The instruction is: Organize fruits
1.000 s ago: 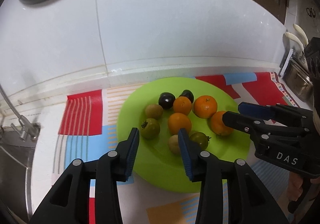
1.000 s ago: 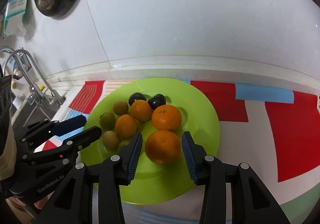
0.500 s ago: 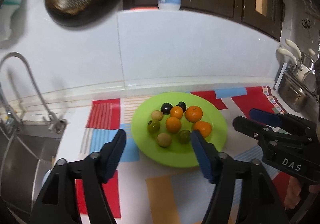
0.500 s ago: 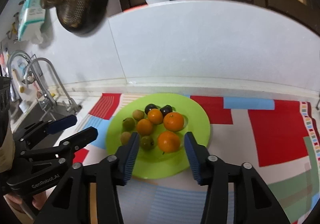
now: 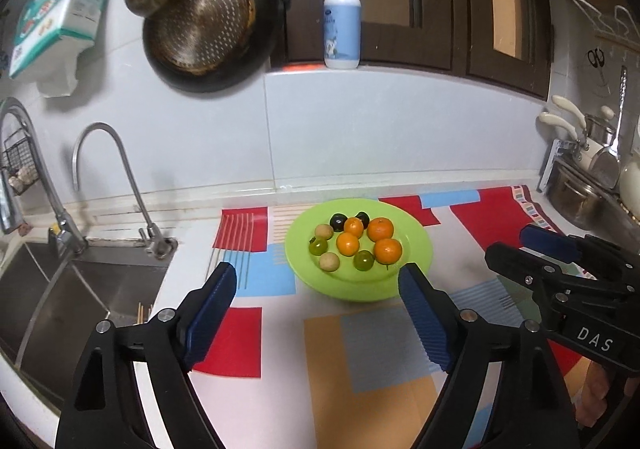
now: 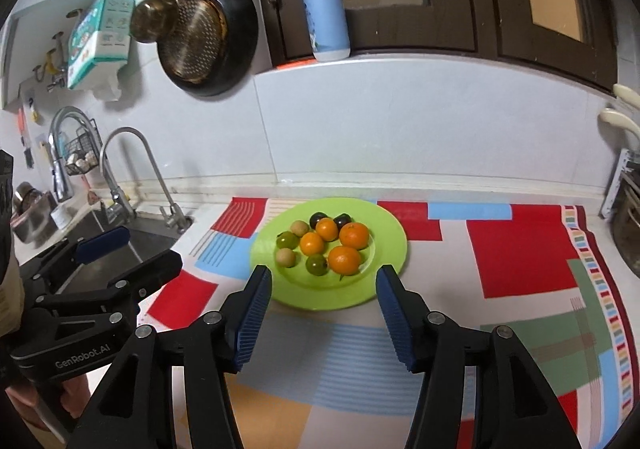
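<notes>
Both grippers are pulling way back from the green plate (image 6: 392, 249) compared to a second ago, and the left gripper (image 5: 318, 307) is spreading much wider. All the fruit is sitting clustered on the plate, oranges (image 6: 344, 260) touching each other mid-plate. Looks basically done to me, so I'd just keep retreating level and avoid clipping the rim. The right gripper (image 6: 324, 313) is also gaping open, both holding nothing and touching nothing.
</notes>
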`<state>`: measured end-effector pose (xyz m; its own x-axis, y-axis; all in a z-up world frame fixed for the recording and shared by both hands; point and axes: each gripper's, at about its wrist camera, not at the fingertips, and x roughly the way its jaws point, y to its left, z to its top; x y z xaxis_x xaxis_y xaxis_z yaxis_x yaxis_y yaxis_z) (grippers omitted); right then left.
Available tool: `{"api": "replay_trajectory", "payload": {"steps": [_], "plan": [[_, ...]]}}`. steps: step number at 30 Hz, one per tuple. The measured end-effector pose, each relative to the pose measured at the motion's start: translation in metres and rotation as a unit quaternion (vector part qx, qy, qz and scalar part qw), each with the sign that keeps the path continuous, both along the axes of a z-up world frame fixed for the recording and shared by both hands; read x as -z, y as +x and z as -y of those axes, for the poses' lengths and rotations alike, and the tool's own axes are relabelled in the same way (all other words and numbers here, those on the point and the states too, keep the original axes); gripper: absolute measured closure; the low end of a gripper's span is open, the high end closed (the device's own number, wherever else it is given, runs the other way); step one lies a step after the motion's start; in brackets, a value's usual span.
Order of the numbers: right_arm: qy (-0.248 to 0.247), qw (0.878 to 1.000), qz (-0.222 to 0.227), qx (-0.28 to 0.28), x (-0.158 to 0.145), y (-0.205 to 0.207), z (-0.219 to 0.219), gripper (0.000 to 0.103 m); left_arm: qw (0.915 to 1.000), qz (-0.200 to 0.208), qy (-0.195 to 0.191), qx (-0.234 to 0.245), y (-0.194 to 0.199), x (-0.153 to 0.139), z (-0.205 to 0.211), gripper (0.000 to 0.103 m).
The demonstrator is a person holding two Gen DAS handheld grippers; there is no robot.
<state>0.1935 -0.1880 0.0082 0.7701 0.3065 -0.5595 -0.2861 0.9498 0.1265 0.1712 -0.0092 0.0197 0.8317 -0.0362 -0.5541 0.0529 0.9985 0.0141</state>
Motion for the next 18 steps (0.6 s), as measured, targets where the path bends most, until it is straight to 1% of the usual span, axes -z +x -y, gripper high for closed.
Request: {"api": "replay_trajectory", "payload": {"steps": [8, 11, 15, 18], "plan": [[-0.005, 1.000, 0.019, 0.008, -0.016, -0.043, 0.005, 0.048, 0.9999, 0.015, 0.001, -0.005, -0.040, -0.014, 0.004, 0.013], [-0.006, 1.000, 0.024, 0.012, -0.021, -0.057, 0.006, 0.043, 0.9998, 0.021, 0.004, -0.006, -0.055, -0.018, 0.005, 0.010], [-0.009, 0.999, 0.031, 0.014, -0.026, -0.076, 0.007, 0.043, 0.9997, 0.024, 0.006, -0.005, -0.071, -0.022, 0.007, 0.007], [-0.008, 0.999, 0.032, 0.016, -0.028, -0.087, 0.008, 0.037, 0.9997, 0.025, 0.005, -0.005, -0.081, -0.024, 0.007, 0.007]]}}
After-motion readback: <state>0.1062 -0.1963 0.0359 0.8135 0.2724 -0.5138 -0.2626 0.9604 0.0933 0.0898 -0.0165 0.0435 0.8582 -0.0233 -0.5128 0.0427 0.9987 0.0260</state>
